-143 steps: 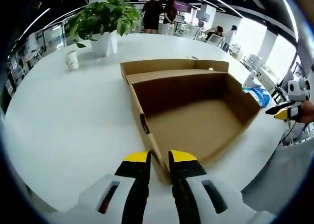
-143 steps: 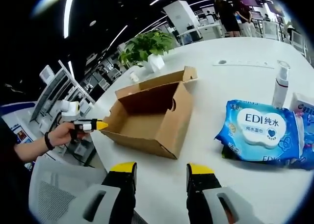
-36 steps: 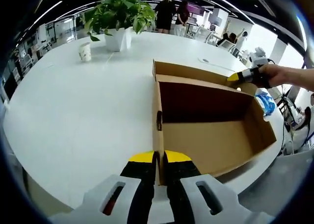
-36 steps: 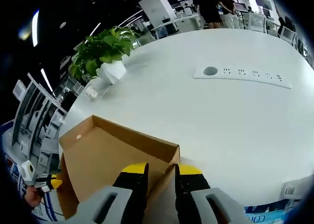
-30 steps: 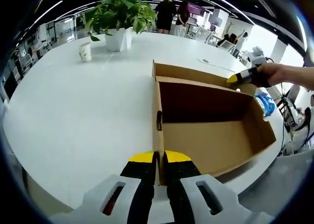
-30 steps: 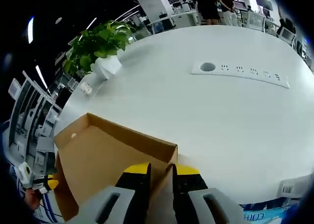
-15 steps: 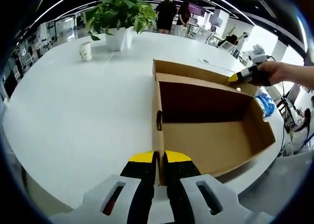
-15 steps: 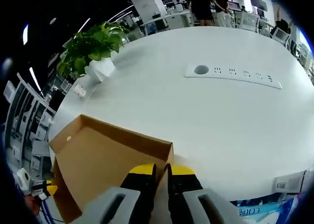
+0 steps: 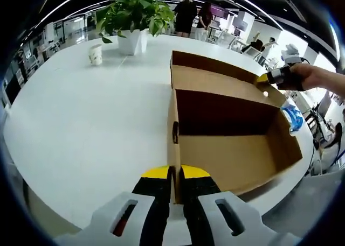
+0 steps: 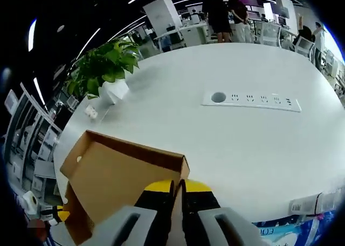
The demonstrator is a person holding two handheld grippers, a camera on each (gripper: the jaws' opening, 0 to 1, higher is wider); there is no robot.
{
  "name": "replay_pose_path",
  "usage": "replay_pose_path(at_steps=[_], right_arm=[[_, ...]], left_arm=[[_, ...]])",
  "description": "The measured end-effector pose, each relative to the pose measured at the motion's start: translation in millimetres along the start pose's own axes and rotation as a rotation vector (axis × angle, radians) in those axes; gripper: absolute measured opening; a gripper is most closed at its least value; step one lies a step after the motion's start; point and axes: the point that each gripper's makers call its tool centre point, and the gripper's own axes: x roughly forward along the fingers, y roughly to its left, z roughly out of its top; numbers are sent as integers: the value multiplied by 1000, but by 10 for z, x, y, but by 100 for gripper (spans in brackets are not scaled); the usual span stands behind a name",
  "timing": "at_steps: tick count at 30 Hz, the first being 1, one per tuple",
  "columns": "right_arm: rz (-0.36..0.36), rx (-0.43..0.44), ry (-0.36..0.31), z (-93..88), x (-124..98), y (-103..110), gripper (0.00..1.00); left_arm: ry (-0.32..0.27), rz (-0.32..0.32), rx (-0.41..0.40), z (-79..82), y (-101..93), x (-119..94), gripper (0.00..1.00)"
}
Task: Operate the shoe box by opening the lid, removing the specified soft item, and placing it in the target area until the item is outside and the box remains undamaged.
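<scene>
Left gripper view first: the left gripper (image 9: 174,173) sits low and near, its yellow-tipped fingers (image 9: 155,174) pinching the near corner of the shoe box (image 9: 232,149), one finger on each side of the cardboard wall. The box stands open on the white tabletop (image 9: 81,117), brown inside, and nothing can be seen lying on its floor. Its lid (image 9: 221,79) tilts up along the far side. Over at the far right corner, the right gripper (image 9: 265,78) comes in, held in a person's hand (image 9: 302,76), yellow tip against the lid's edge. Just beyond the box's right wall a blue wipes pack (image 9: 294,117) peeks out on the tabletop. Far left, a potted plant (image 9: 135,17) in a white pot, and a small paper cup (image 9: 96,54) beside it. People stand in the far background.

Now the right gripper view: the right gripper (image 10: 176,188) has its fingers (image 10: 159,189) pressed close, clamped on the lid's (image 10: 118,176) corner edge, the brown flap spreading out to the left of them. Beyond, the tabletop (image 10: 226,143) stretches wide, with a white power strip (image 10: 250,100) set well apart on the far right side. The potted plant (image 10: 102,65) stands far left with the paper cup (image 10: 90,112) near it. At the bottom right edge, a sliver of the blue wipes pack (image 10: 291,234) shows. Bottom left, a yellow tip (image 10: 62,216) of the left gripper is just visible.
</scene>
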Motion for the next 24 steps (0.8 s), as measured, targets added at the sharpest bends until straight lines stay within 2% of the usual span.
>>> replay_pose_path(at_steps=[5, 17, 24], right_arm=[[8, -27, -34, 132, -83, 52, 0], [23, -57, -80, 297, -291, 136, 0], [37, -76, -113, 398, -451, 254, 0]], left_arm=[[-1, -2, -4, 3, 5, 11, 4], [4, -3, -15, 15, 8, 50, 4], [-3, -4, -40, 28, 3, 72, 4]])
